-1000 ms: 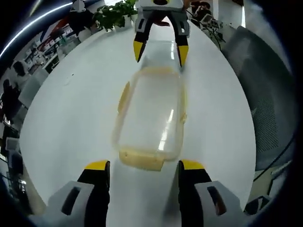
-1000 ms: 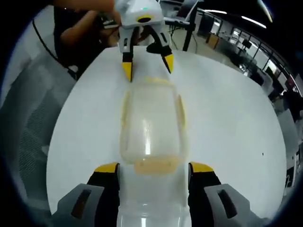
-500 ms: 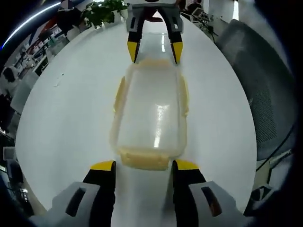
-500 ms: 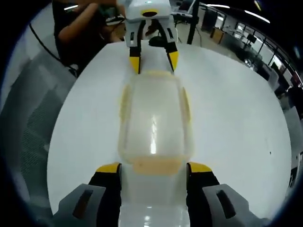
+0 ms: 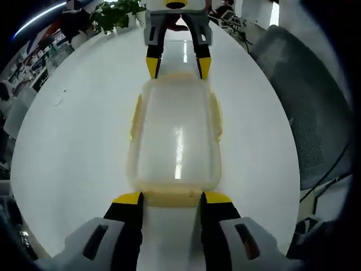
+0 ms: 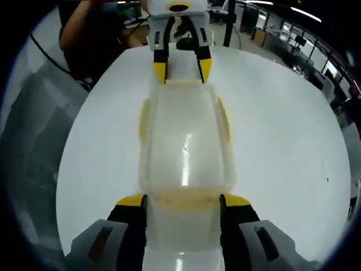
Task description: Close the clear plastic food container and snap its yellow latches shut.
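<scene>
The clear plastic container point(image 5: 175, 132) lies lengthwise on the white round table point(image 5: 73, 141) with its lid on. Yellow latches point(image 5: 135, 116) flare out along its long sides. My left gripper point(image 5: 172, 199) is open, its yellow tips on either side of the near end latch point(image 5: 171, 196). At the far end the right gripper point(image 5: 176, 65) straddles the opposite latch. In the right gripper view the container point(image 6: 185, 141) runs away from my open right gripper point(image 6: 184, 201), whose tips flank the end latch point(image 6: 184, 200). The left gripper point(image 6: 182, 70) stands at the other end.
A grey mesh chair point(image 5: 304, 107) stands beside the table, seen as the chair point(image 6: 28, 147) in the right gripper view. A potted plant point(image 5: 113, 14) sits beyond the table. A person point(image 6: 93, 34) is at the table's far side.
Both grippers have moved in along the table to the container's ends, so each end latch now lies between the tips. The left jaws have narrowed; the right jaws narrowed slightly.
</scene>
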{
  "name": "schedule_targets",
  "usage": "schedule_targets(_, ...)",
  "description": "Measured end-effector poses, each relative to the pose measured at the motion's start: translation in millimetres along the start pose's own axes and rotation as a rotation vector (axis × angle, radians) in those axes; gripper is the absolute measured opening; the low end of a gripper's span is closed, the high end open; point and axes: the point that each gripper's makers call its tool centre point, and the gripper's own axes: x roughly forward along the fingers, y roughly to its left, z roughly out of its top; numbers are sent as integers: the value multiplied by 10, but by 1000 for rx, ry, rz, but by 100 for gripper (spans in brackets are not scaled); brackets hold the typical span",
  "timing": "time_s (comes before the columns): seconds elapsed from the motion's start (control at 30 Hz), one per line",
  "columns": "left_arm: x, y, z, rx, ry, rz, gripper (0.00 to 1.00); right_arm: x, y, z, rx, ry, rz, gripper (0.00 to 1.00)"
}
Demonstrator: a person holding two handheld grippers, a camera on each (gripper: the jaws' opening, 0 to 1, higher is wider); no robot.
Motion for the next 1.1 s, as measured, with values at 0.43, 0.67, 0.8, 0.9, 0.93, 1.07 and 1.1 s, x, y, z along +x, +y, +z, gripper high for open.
schedule_targets(0.43, 4, -13, 4, 30, 13, 5, 39, -23, -42, -26, -15, 25, 2, 39)
schedule_targets(0.67, 6, -19, 13, 28, 24, 7, 39, -30, -24, -33, -6, 42, -3, 39)
schedule_targets(0.8, 3, -10, 11, 17, 22, 12, 39, -15, -14, -26, 4, 85, -9, 38)
schedule_targets(0.9, 6, -23, 19, 24, 49, 16, 39, -21, -8, -37, 8, 94, -10, 38)
schedule_targets(0.93, 2, -20, 12, 21, 46, 17, 39, -25, -12, -43, 10, 85, -9, 38)
schedule_targets(1.07, 4, -15, 6, 3, 32, 5, 39, -24, -6, -46, 16, 65, -11, 38)
schedule_targets(1.1, 12, -14, 14, 9, 40, -4, 39, -23, -2, -45, 15, 65, -11, 38)
